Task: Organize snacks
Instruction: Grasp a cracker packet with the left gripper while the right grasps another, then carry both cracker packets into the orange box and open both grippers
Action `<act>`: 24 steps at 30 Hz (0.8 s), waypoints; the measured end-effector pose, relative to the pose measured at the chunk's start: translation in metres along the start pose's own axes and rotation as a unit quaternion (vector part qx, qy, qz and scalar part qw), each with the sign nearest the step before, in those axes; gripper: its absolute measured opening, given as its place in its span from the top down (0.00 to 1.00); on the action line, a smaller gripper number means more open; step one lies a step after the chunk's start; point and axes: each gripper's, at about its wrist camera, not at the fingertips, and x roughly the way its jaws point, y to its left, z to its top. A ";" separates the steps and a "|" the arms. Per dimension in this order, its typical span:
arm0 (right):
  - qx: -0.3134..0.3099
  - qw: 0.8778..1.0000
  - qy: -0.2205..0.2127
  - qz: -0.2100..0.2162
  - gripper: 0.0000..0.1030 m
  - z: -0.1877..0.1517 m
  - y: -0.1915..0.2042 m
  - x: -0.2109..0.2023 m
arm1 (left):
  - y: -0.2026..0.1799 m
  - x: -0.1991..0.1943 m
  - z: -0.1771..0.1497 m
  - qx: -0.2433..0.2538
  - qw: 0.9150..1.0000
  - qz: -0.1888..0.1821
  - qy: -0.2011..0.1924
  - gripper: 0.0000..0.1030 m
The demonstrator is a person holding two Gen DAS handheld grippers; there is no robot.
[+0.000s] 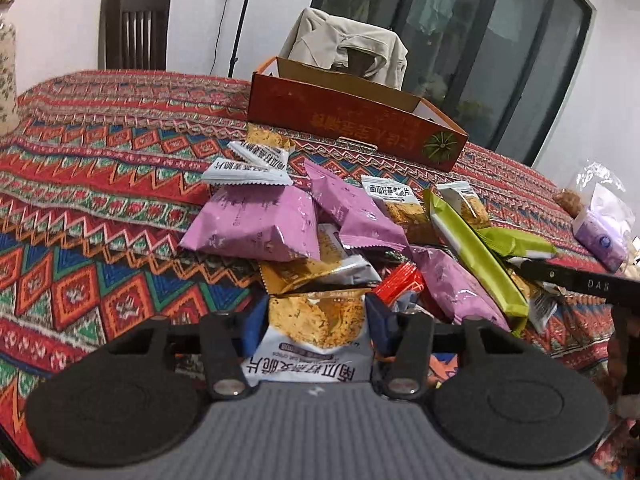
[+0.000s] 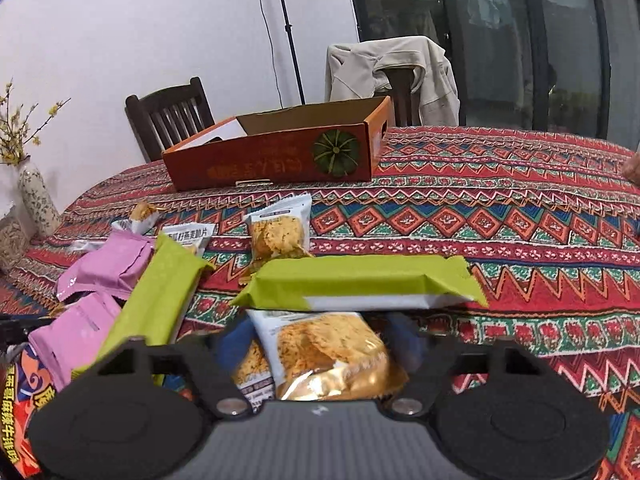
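Both grippers were at the pick-up step. The left gripper (image 1: 316, 320) had its jaws closed on a white-and-gold crisp packet (image 1: 316, 332); the right gripper (image 2: 320, 344) apparently pinched a like packet (image 2: 328, 356), though blur obscured contact. Next: lift each toward the open orange cardboard box (image 2: 276, 156) standing on the surface beyond the jaws.

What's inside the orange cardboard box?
From the right wrist view, the orange cardboard box is open-topped; only bare inner walls and a white flap show. Its near wall hides the floor, so any contents can't be confirmed.
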 end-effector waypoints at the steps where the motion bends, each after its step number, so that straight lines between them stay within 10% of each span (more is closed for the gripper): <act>1: 0.005 1.000 0.002 0.006 0.57 -0.002 0.000 -0.003 | 0.001 -0.002 -0.001 -0.006 1.000 -0.001 0.001 0.52; 24: -0.040 0.994 -0.085 -0.048 0.59 -0.057 0.077 -0.175 | -0.019 -0.134 -0.029 0.041 0.993 0.023 -0.106 0.52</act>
